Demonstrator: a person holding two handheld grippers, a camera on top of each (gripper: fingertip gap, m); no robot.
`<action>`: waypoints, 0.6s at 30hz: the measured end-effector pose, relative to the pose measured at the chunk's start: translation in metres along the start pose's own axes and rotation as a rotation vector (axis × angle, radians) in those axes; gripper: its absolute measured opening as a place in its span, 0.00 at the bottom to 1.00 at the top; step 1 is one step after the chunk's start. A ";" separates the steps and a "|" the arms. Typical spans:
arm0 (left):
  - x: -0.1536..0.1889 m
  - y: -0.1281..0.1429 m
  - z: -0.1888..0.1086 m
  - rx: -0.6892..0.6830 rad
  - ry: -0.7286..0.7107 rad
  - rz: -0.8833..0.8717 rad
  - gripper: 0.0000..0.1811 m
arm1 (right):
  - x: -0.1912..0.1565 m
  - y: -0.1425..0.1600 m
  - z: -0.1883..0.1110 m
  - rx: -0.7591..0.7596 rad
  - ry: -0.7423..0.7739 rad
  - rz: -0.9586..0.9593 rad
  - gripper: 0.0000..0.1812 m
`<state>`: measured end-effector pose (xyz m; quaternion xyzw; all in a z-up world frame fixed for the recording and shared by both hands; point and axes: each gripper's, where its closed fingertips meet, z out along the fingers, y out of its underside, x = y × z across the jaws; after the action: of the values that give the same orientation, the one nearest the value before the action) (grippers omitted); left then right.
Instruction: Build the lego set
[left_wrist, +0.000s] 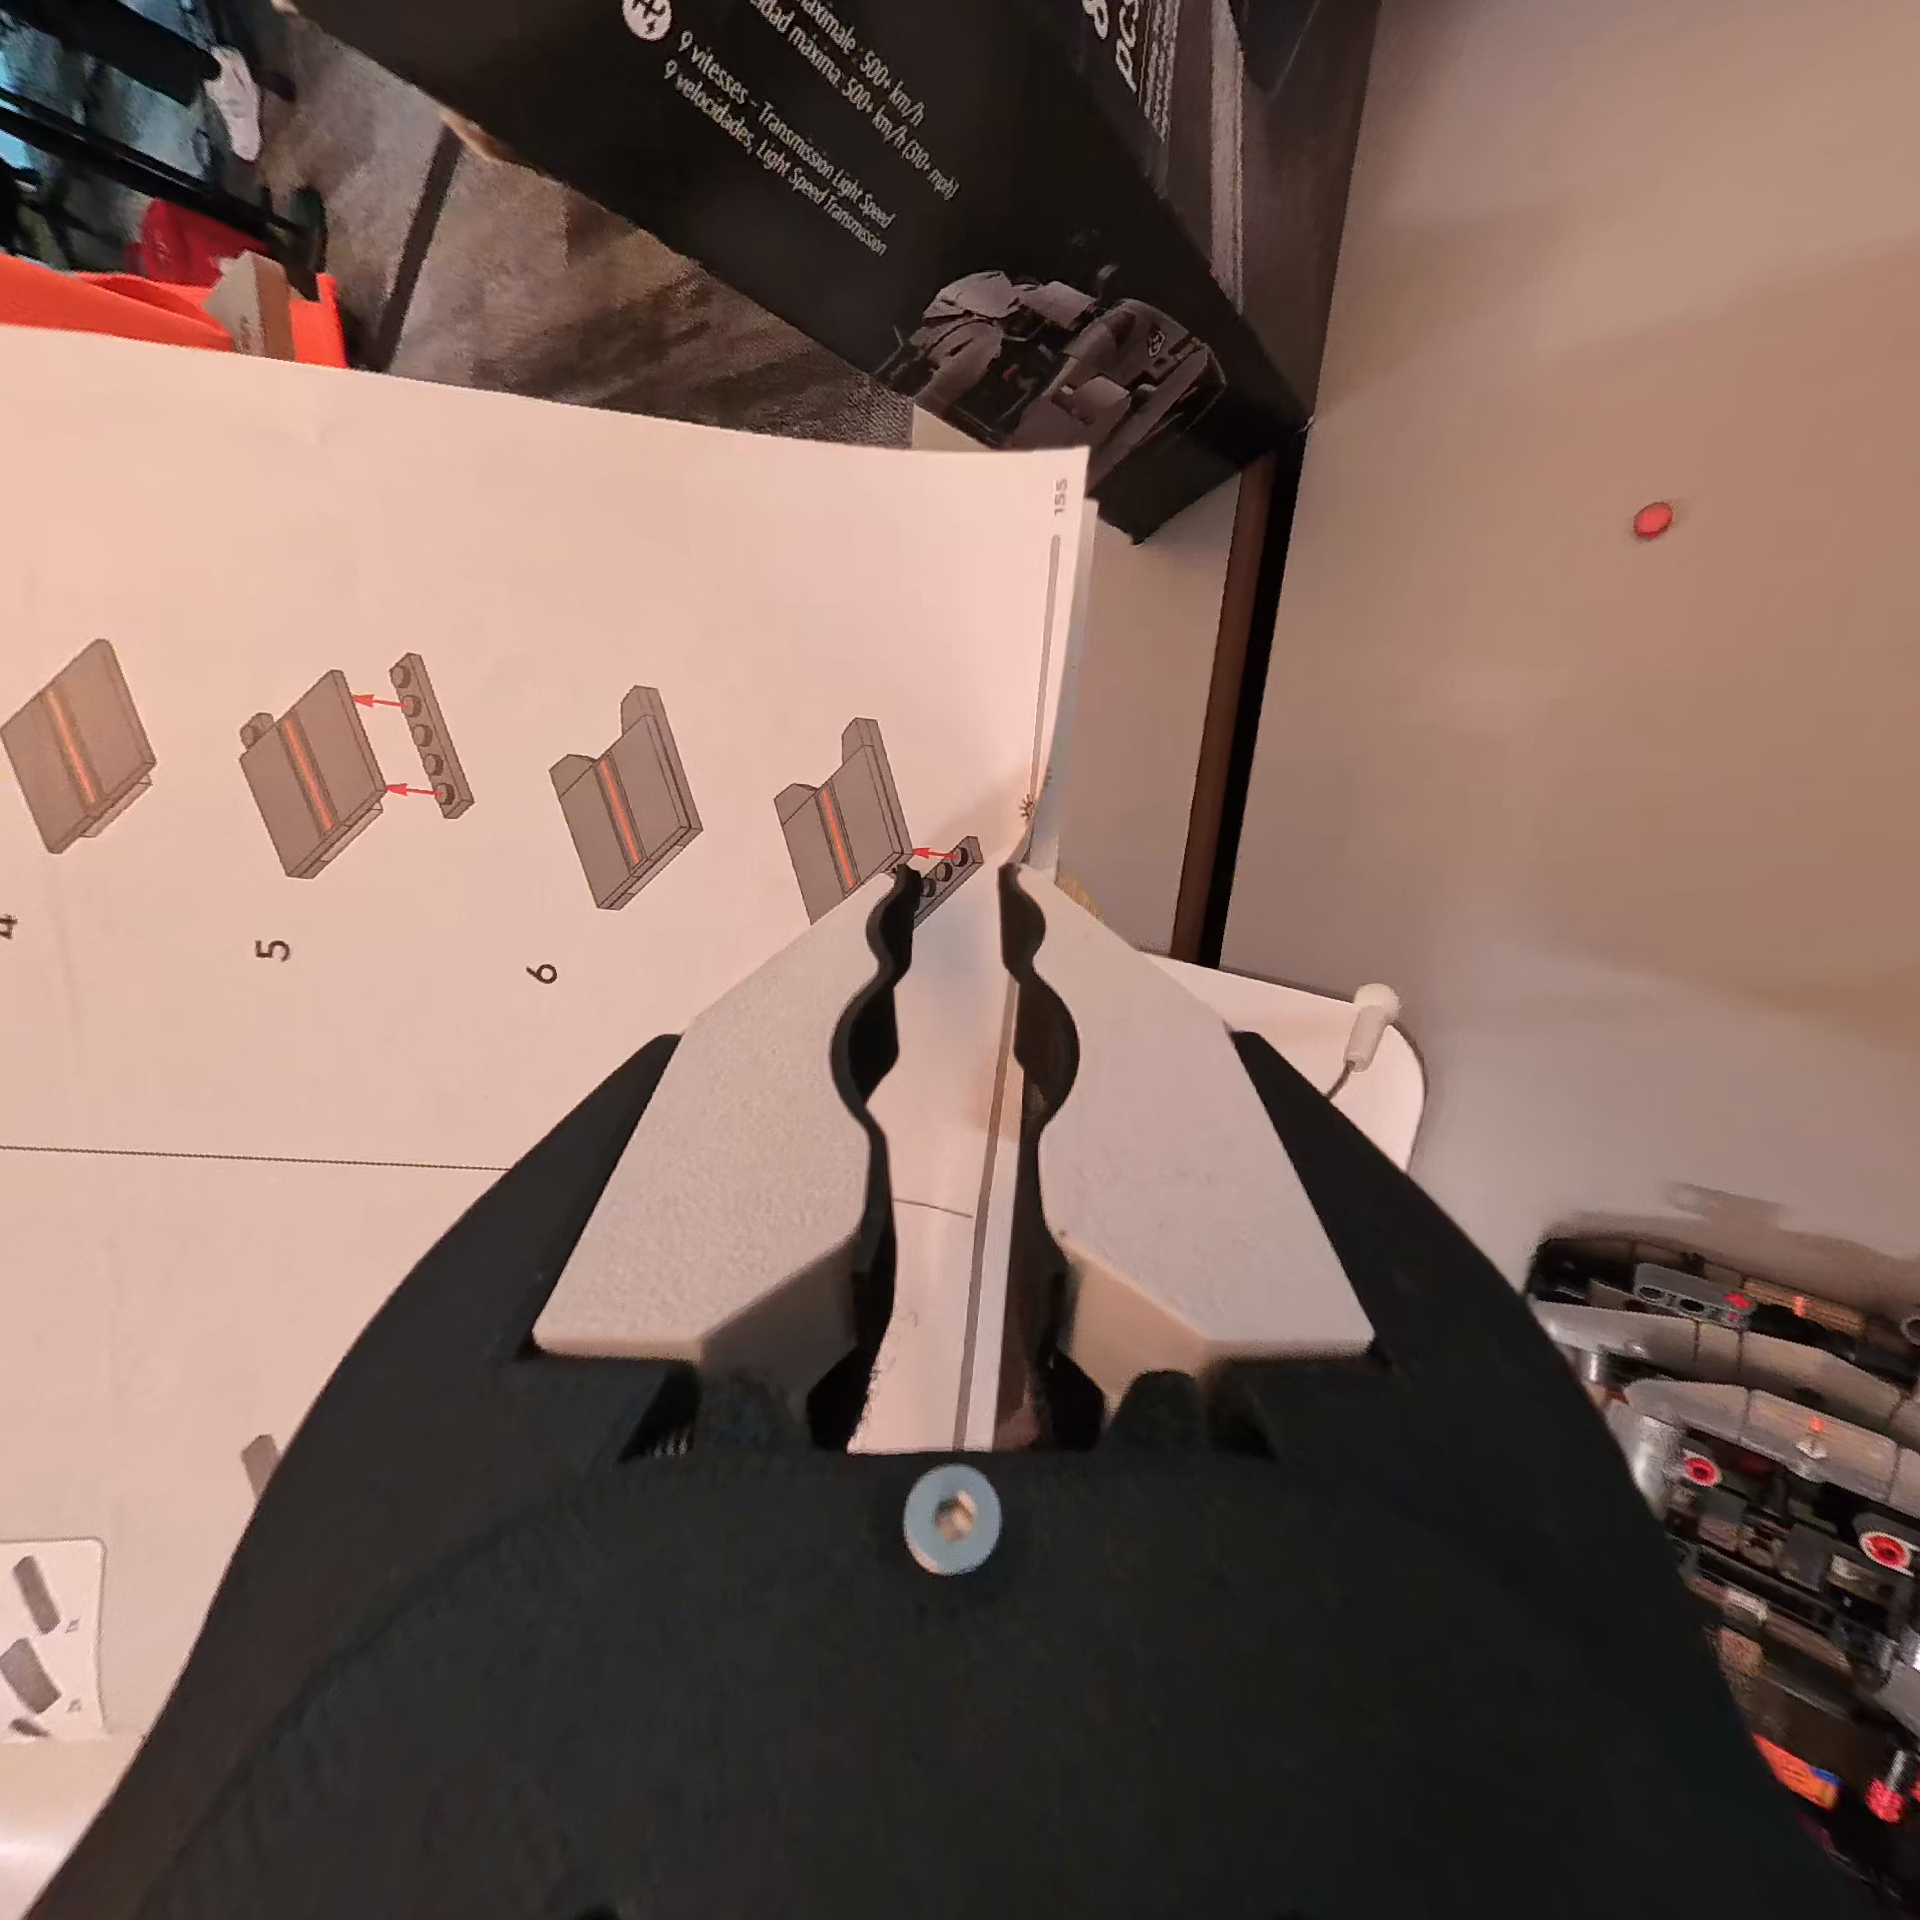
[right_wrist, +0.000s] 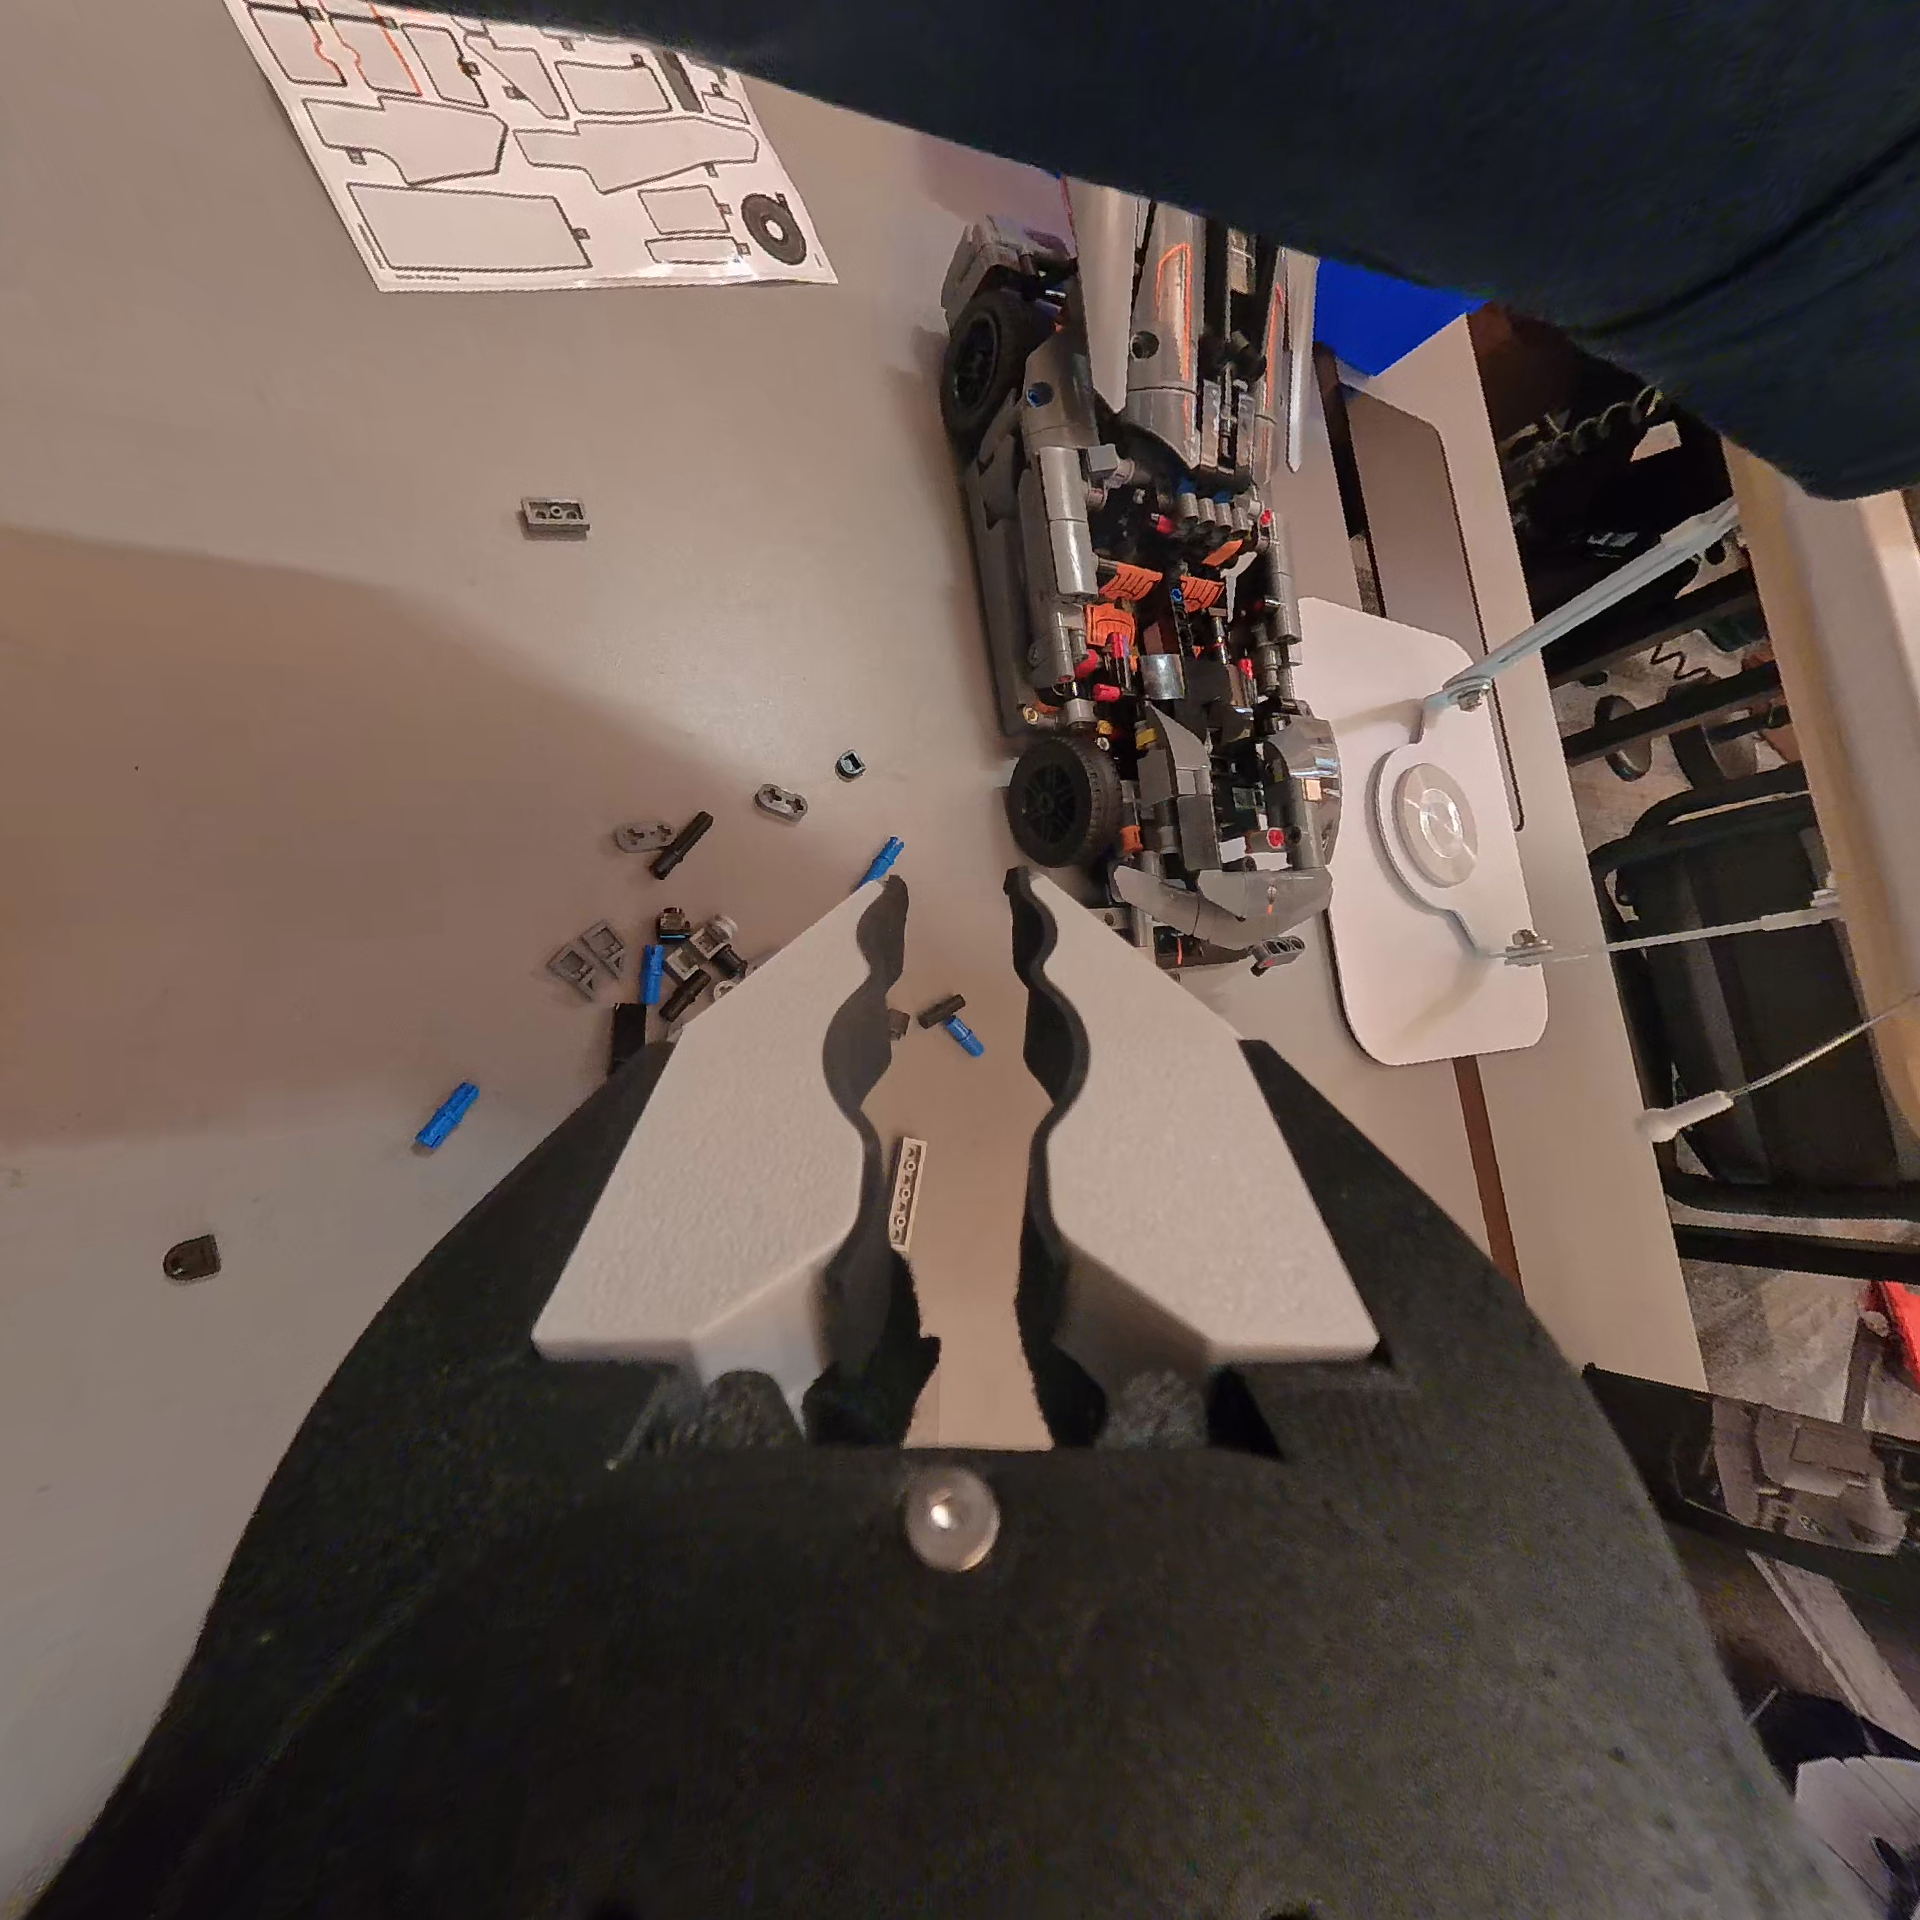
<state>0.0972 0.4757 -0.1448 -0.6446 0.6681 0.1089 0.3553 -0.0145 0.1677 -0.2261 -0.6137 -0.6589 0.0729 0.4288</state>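
Lego car (right_wrist: 1143, 644), part-built, grey with orange and black, lies on table (right_wrist: 312, 520) at far edge, beside white pad (right_wrist: 1455, 987). Right gripper (right_wrist: 954, 888) hovers over loose parts, jaws apart, empty. Light grey plate (right_wrist: 907, 1193) on table between its fingers; blue pin (right_wrist: 964, 1035) and black pin (right_wrist: 940, 1008) just beyond. Sticker sheet (right_wrist: 520, 156) far left. Left gripper (left_wrist: 954, 873) over manual (left_wrist: 468, 623), jaws apart, nothing held. Black box (left_wrist: 831, 156) behind manual.
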 end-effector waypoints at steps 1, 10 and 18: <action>0.000 0.000 0.000 -0.001 -0.010 0.009 0.08 | 0.000 0.000 0.000 0.000 0.000 0.000 0.10; 0.001 0.001 0.002 -0.035 -0.147 0.115 0.09 | 0.000 0.000 0.000 0.000 0.001 0.000 0.10; 0.005 0.001 0.003 -0.079 -0.308 0.245 0.03 | 0.000 0.000 0.000 -0.002 0.001 0.000 0.10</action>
<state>0.0975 0.4735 -0.1501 -0.5476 0.6744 0.2747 0.4121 -0.0141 0.1679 -0.2260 -0.6141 -0.6587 0.0719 0.4288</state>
